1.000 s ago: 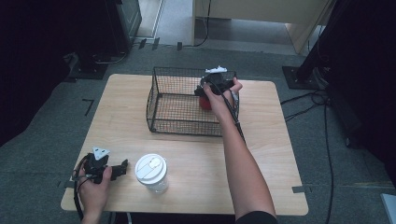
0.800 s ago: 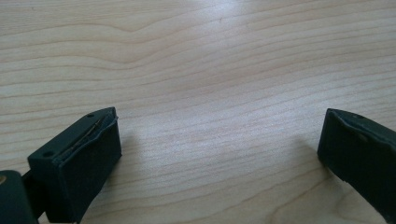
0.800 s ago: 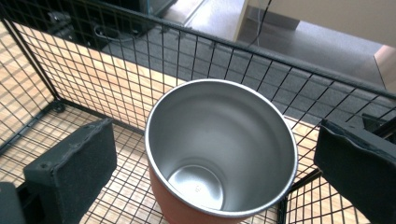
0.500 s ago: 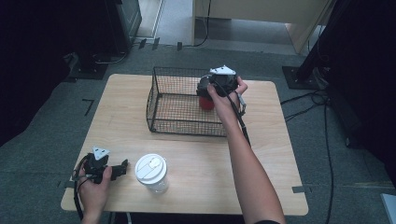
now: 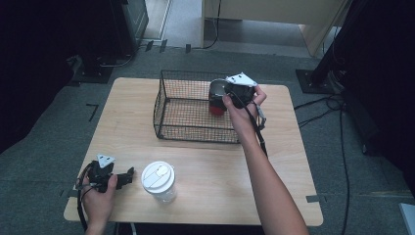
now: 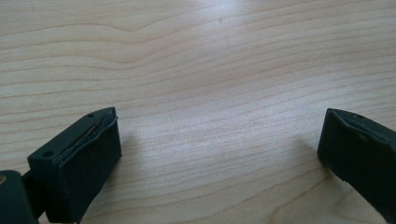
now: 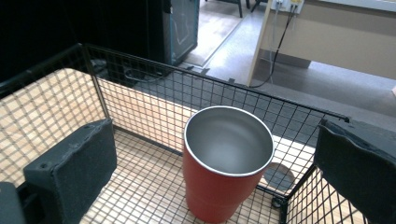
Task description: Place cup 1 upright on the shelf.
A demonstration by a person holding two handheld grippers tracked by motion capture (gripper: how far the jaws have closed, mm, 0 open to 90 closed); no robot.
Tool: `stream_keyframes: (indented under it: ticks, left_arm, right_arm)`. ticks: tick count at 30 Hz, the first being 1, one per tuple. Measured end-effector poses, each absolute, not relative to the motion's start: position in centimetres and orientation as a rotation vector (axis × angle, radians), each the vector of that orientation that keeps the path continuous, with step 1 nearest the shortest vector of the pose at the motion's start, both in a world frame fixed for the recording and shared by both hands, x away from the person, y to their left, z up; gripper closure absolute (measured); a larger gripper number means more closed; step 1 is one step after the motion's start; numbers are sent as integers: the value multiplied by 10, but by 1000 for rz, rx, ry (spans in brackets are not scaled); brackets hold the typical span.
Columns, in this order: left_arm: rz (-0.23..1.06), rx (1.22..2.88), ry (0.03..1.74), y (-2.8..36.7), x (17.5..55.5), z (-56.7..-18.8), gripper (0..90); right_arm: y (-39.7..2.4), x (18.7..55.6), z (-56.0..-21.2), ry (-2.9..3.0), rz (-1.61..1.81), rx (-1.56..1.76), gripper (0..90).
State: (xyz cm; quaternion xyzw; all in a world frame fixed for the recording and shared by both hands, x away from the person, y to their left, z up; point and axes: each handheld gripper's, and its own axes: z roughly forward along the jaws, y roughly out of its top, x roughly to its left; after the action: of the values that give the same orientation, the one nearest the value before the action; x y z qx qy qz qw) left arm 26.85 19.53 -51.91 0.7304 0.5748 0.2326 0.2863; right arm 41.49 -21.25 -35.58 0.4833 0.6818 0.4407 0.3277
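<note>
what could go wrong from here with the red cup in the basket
1. The red cup stands upright near a corner of the wire basket, between the open jaws of the right hand-held gripper. A jaw could nudge it over or catch the mesh wall.
2. If the jaws close off-centre on the smooth tapered cup, it might slip or tilt.
3. The lidded white cup stands close to the left hand-held gripper, so a careless move could topple it.

The tumbler (image 7: 227, 168) stands inside the wire basket (image 5: 169, 100), at its right end; the lidded cup (image 5: 158, 181) stands in front, near the tabletop (image 5: 205, 166) edge.
</note>
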Motion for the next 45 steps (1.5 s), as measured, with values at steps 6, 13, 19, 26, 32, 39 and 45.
stream_keyframes:
  ticks: [6, 13, 19, 26, 32, 39, 45]
  left_arm:
    - [622, 1952, 1536, 195, 268, -519, 0]
    - [623, 1950, 1536, 195, 269, -519, 0]
    - [623, 1950, 1535, 195, 269, -519, 0]
    - [622, 1951, 1534, 195, 269, -519, 0]
    - [622, 1951, 1534, 195, 269, -519, 0]
    - [622, 1951, 1533, 195, 268, -519, 0]
    - [621, 1953, 1534, 195, 268, -519, 0]
  right_arm:
    - [-214, 398, -353, 1769, 1187, 1232, 0]
    - [-215, 380, -360, 1766, 1223, 1208, 0]
    - [-217, 366, -364, 1764, 1256, 1198, 0]
    - [-217, 349, -370, 1784, 1290, 1181, 0]
    - [-218, 335, -376, 1794, 1316, 1170, 0]
    - [-218, 319, -383, 1802, 1358, 1163, 0]
    - [-214, 303, -391, 1822, 1388, 1151, 0]
